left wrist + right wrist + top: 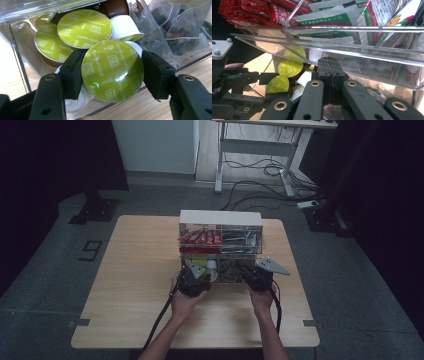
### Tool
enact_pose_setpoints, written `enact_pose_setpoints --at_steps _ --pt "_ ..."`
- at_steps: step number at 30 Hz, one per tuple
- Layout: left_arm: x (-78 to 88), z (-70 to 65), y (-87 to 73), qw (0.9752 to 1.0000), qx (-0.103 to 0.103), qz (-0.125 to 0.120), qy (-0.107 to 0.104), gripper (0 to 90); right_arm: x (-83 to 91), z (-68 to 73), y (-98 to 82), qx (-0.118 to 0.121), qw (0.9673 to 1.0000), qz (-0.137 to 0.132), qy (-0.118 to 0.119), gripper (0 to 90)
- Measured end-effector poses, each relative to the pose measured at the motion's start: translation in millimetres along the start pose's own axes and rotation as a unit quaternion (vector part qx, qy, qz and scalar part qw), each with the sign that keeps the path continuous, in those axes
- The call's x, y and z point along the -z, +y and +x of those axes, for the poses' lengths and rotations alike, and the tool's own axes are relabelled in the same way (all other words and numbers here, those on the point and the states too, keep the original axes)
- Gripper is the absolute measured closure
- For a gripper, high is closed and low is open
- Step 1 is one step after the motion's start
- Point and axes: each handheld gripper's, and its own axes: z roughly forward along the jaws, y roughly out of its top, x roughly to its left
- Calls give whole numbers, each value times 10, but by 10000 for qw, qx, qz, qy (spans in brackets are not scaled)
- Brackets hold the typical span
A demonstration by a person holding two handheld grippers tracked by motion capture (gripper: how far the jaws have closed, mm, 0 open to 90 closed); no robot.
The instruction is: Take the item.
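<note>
The left gripper (112, 72) reaches into the lower left compartment of the clear organiser (220, 242) on the desk (130, 285), and its jaws are clamped on the sides of a green-lidded cappuccino capsule (113, 70), one pad on each edge of the lid. Just beyond the held capsule, deeper in the same compartment, lie more capsules (83, 28) of the same kind, with a white one (125, 27) beside them and a brown one above. To the right of this gripper, past a clear divider, tea bags (182, 32) fill the next compartment.

The right gripper (329, 75) sits at the lower right compartment, its jaws pressed together with nothing between them. Above it, the upper tier holds red sachets (262, 11) and green-and-white packets (329, 18). To its left, the left gripper's capsule shows among the others.
</note>
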Motion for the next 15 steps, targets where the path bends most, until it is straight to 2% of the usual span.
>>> enact_pose_setpoints --at_steps 6,15 --pt "26 5 12 10000 54 -12 -78 383 -2 6 -3 13 10000 -20 -23 887" --pt "173 43 24 9997 84 -148 -190 384 -2 5 -5 22 10000 -23 -24 887"
